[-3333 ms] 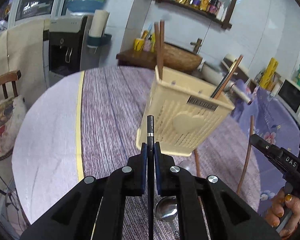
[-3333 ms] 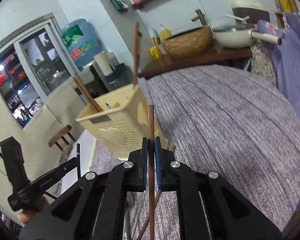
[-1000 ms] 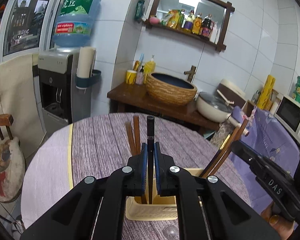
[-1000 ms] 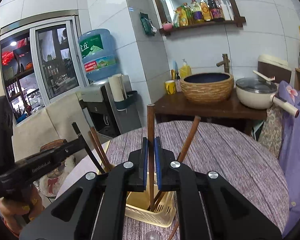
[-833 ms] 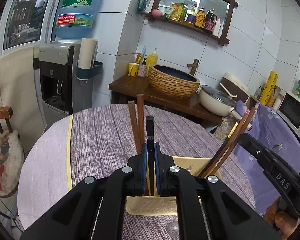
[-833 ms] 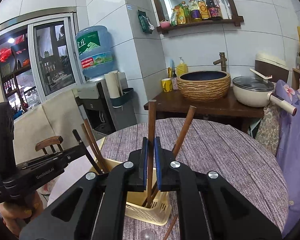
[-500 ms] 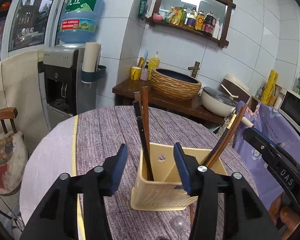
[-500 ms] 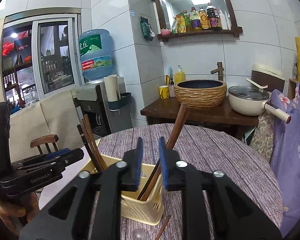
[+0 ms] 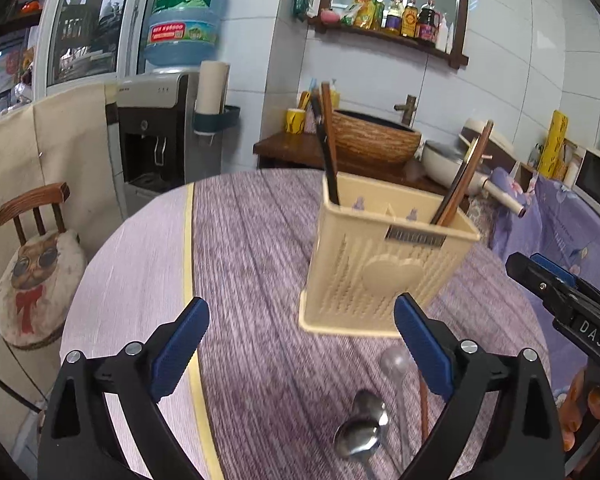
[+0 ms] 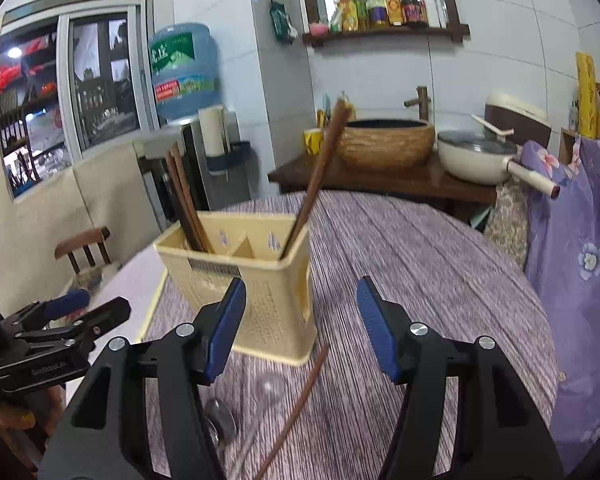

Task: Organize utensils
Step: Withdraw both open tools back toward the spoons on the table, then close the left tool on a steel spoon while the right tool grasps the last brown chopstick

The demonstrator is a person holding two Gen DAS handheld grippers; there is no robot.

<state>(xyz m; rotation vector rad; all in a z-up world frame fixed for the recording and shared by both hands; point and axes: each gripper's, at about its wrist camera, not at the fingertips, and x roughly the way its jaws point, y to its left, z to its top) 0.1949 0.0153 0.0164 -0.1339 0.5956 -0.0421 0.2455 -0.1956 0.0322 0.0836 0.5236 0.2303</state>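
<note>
A cream plastic utensil holder [image 9: 388,264] [image 10: 260,280] stands on the round table. A black and a brown chopstick [image 9: 327,152] lean in its left compartment, and brown chopsticks [image 9: 462,180] [image 10: 320,176] in its right one. My left gripper [image 9: 300,310] hangs in front of the holder, jaws wide and still opening, nothing between them. My right gripper [image 10: 300,292] is also opening and empty, near the holder's right corner. On the cloth before the holder lie two metal spoons [image 9: 360,428], a clear plastic spoon [image 9: 396,360] and a loose brown chopstick [image 10: 300,396].
The table [image 9: 240,240] has a purple striped cloth with a pale strip on its left. A chair with a cat cushion [image 9: 32,272] stands at the left. Behind are a water dispenser [image 9: 156,136] and a side table with a woven basin [image 9: 372,140]. A purple floral cloth [image 10: 572,240] hangs at the right.
Both grippers were shut on chopsticks over the holder. They opened and left the chopsticks standing in it, then drew back and sank toward the table.
</note>
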